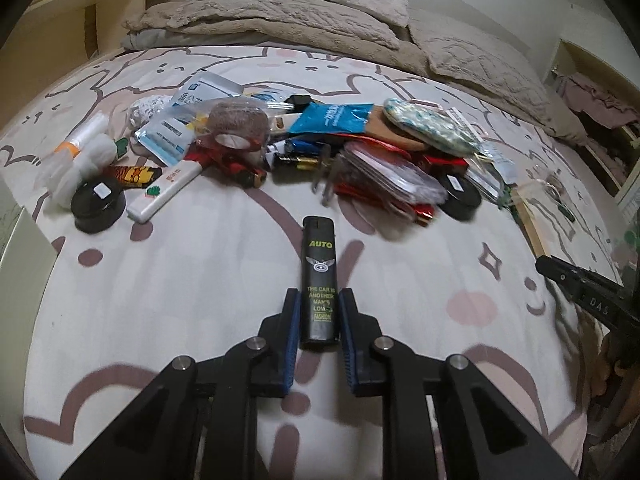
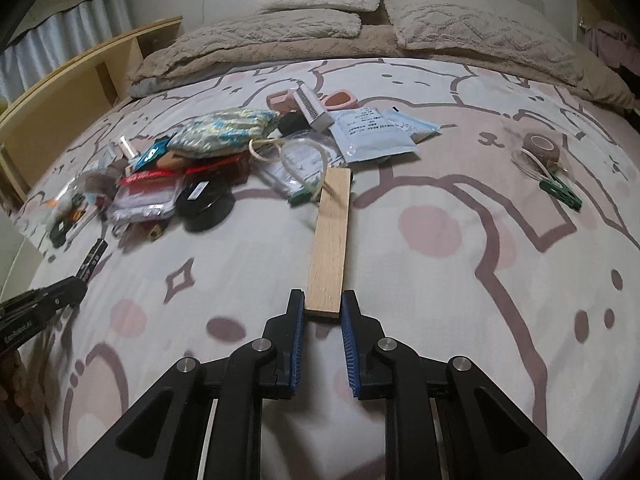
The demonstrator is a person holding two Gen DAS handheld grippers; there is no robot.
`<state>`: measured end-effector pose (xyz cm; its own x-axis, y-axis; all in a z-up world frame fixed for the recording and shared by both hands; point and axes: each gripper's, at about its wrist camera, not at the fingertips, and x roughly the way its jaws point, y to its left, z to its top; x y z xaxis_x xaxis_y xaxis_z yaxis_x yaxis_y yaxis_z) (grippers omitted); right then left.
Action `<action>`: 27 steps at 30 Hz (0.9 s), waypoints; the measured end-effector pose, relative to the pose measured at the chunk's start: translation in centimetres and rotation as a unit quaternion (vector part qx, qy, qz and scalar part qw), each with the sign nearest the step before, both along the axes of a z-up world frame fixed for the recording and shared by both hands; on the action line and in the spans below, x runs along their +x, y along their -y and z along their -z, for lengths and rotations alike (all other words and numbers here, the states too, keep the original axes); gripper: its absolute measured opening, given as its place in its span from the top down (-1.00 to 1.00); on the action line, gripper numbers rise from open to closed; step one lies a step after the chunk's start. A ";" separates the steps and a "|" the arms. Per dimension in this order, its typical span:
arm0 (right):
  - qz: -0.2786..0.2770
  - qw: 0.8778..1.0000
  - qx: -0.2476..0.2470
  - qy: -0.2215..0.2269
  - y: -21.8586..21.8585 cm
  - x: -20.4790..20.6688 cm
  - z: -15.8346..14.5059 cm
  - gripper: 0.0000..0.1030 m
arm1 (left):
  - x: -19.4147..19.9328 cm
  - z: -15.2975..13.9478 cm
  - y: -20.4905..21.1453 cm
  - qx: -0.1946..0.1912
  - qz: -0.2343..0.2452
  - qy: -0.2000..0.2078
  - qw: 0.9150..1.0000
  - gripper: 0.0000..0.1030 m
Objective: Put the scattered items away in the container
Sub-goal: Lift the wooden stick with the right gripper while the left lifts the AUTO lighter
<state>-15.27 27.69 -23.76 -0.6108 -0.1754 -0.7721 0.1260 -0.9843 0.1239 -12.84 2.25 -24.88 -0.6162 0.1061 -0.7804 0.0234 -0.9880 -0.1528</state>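
Pick-up step done on both sides, carry-to-container step in hand. Left claw (image 1: pixel 319 300) clenched on a black lighter (image 1: pixel 319 280), gripped low on its body, top end sticking fwd toward 12 o'clock, clear of the bed (image 1: pixel 180 280). Right claw (image 2: pixel 323 300) clenched on the near end of a wooden block (image 2: pixel 331 240); its far end points at 12 and, in the right wrist view, overlaps a clear bag w/ tubing (image 2: pixel 296 160); can't tell if touching. Container: not clearly seen; a light wooden frame edge (image 1: pixel 532 224) at 3 o'clock in the left view may be it, unsure. Next move, my guess: lift both straight, swing to the container, lower, let go one at a time so the claws don't clash. In the way: main pile of items (image 1: pixel 280 136) at 12, black round tin (image 1: pixel 98 204) at 10, green clip (image 2: pixel 560 194) and tape roll (image 2: pixel 542 146) at 2 in the right view. Long block could snag the bag.
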 end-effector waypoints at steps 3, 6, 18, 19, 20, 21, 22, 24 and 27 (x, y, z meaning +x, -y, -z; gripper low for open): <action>-0.008 1.000 0.010 0.003 0.3 0.8 -0.2 0.63 | 1.0 0.0 -0.7 0.003 0.009 0.001 1.000 0.63; -0.020 1.000 0.012 0.012 0.6 1.7 -0.2 0.63 | 2.1 -0.1 -1.7 0.007 0.024 0.004 1.000 0.63; -0.088 0.995 0.028 0.041 2.7 6.4 -0.5 0.63 | 5.8 -0.3 -5.5 0.019 0.085 0.007 0.996 0.63; -0.092 0.994 0.028 0.043 2.8 6.8 -0.5 0.63 | 6.1 -0.3 -5.7 0.020 0.090 0.008 0.996 0.63; -0.097 0.994 0.028 0.045 2.9 7.2 -0.5 0.63 | 6.4 -0.3 -6.0 0.021 0.095 0.009 0.995 0.63; -0.100 0.994 0.026 0.047 3.0 7.6 -0.5 0.63 | 6.8 -0.3 -6.4 0.022 0.100 0.009 0.995 0.63; -0.102 0.993 0.024 0.049 3.0 8.0 -0.6 0.63 | 7.1 -0.4 -6.6 0.024 0.104 0.010 0.994 0.63; -0.102 0.993 0.021 0.049 2.8 8.7 -0.6 0.63 | 7.7 -0.4 -6.9 0.028 0.109 0.012 0.994 0.63; -0.101 0.993 0.014 0.051 2.5 9.1 -0.5 0.63 | 8.0 -0.4 -7.1 0.029 0.110 0.014 0.993 0.63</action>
<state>-6.18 25.23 -23.28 -0.4840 -0.2632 -0.8345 0.3096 -0.9435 0.1181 -4.80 9.33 -24.53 -0.5513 0.2810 -0.7855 -0.1863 -0.9593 -0.2124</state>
